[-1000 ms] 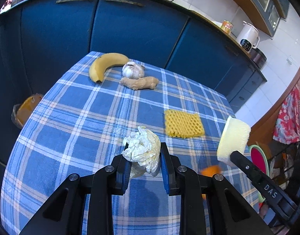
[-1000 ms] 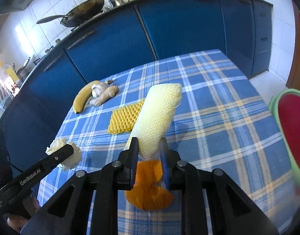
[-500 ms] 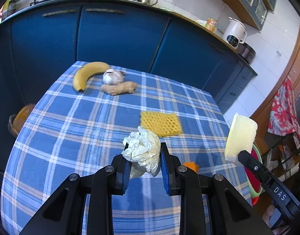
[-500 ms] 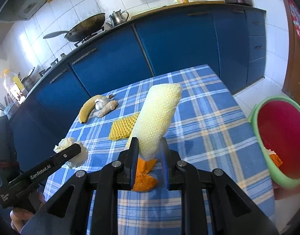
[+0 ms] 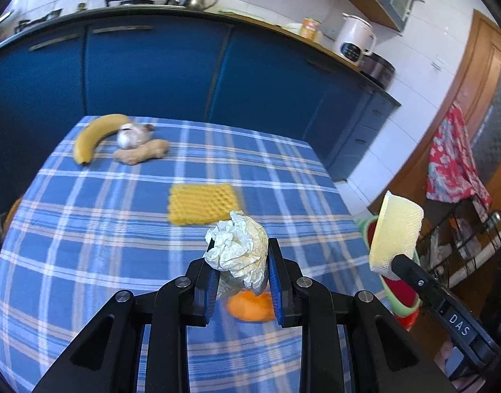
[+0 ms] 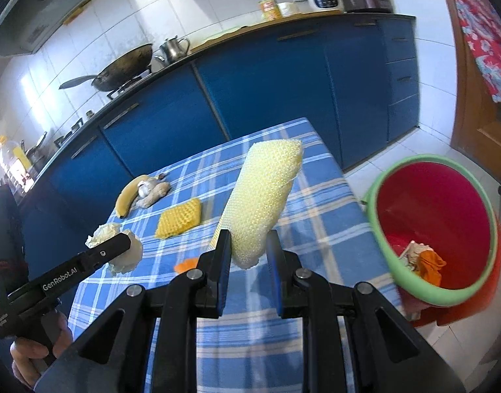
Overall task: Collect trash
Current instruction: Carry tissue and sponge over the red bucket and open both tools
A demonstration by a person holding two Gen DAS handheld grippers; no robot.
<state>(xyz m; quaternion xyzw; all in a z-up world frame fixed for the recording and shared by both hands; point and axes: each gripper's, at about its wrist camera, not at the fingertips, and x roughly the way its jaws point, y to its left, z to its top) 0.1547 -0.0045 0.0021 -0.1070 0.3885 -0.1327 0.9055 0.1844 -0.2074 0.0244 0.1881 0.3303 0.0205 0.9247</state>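
My left gripper [image 5: 240, 262] is shut on a crumpled white tissue [image 5: 239, 249], held above the blue checked tablecloth [image 5: 103, 229]. My right gripper [image 6: 248, 249] is shut on a pale yellow foam net sleeve [image 6: 266, 196], raised above the table's right side. A red bin with a green rim [image 6: 430, 226] stands on the floor right of the table, with scraps inside; its rim also shows in the left wrist view [image 5: 404, 308]. An orange peel [image 5: 250, 306] lies on the cloth under the left gripper. A darker yellow foam net [image 5: 201, 203] lies mid-table.
A banana [image 5: 93, 134], garlic bulb [image 5: 129, 136] and ginger root [image 5: 142, 154] lie at the table's far left corner. Blue kitchen cabinets [image 5: 152, 75] run behind the table. A wire rack [image 5: 463, 239] and a red patterned cloth [image 5: 453, 163] are at the right.
Both grippers have risen and swung right with their loads. The red bin has come fully into the right wrist view, and the table items sit farther left.
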